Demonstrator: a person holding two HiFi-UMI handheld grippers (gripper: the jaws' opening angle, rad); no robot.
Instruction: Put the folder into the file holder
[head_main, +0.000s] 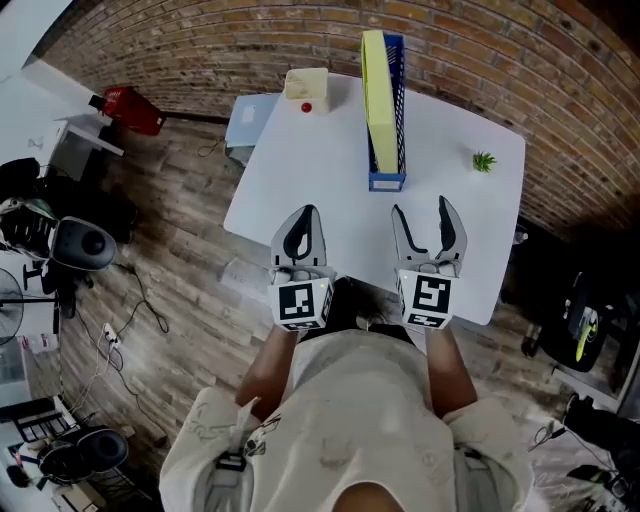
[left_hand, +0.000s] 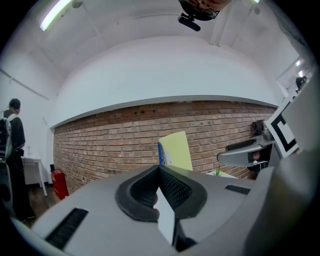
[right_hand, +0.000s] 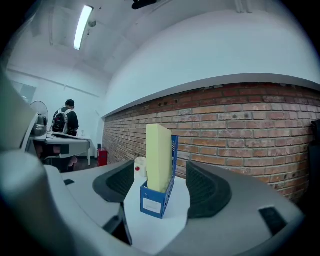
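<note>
My left hand-held gripper (head_main: 307, 214) is clenched: in its own view the 2 ribbed pads meet in a tight seam with nothing between them. My right hand-held gripper (head_main: 421, 207) is released, its 2 jaws spread wide and empty. Both hover side by side over the near edge of the white bench (head_main: 300, 170), low in the centre of the head view, left one at left, and they do not touch each other.

The yellow folder (head_main: 377, 90) stands upright on its edge inside the blue file holder (head_main: 388, 181), in the upper middle of the head view. It rises well above the holder's walls. In the right gripper view the holder sits framed in the gap between my open jaws, label end towards me, with only bare bench top between it and the jaws.

A small cream box (head_main: 306, 80) lies at the far left corner of the bench, with a red dot (head_main: 306, 107) just in front of it. A little green plant (head_main: 484, 160) stands near the right edge, well apart from the holder. Past the bench's upper left corner, a red object (head_main: 132, 108) sits on the wooden floor by the brick wall (head_main: 480, 60). A person (right_hand: 66, 120) with a backpack stands at the far left of the right gripper view.
</note>
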